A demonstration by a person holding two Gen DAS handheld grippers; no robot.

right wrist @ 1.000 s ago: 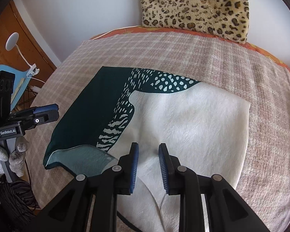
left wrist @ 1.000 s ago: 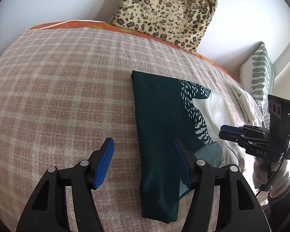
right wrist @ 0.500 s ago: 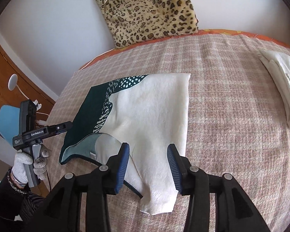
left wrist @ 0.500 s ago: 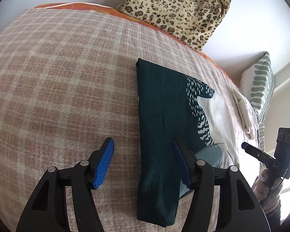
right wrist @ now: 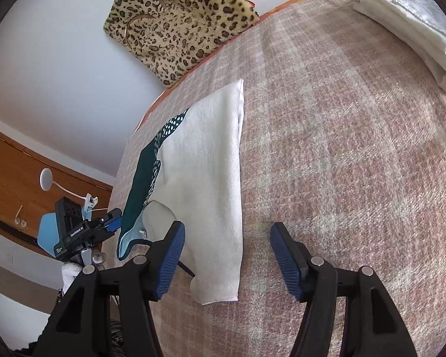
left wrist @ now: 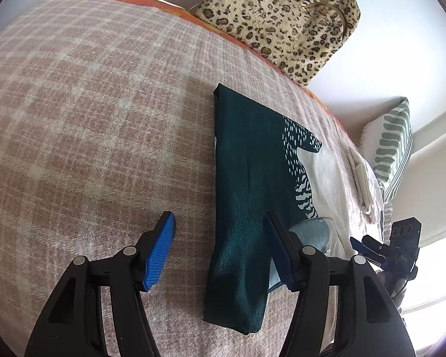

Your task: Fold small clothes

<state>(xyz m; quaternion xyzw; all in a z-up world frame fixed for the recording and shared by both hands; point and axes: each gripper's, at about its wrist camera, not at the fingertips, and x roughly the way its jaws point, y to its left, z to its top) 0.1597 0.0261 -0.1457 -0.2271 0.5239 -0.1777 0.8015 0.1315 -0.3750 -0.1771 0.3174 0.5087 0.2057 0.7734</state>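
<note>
Your right gripper (right wrist: pixel 227 254) has swung to the folded garment's (right wrist: pixel 211 184) right edge, fingers just spreading empty; left gripper (left wrist: pixel 218 247) fingers spread, empty.

A bedroom in a home is shown. A bed (right wrist: pixel 356 148) is covered with a pink checked blanket (left wrist: pixel 89 104), and a leopard-print cushion (left wrist: pixel 282 15) is propped against the white wall. A green-striped pillow (left wrist: pixel 392 145) is seen at one end, and wooden furniture (right wrist: pixel 12 178) with a small lamp (right wrist: pixel 46 175) beside the bed.
</note>
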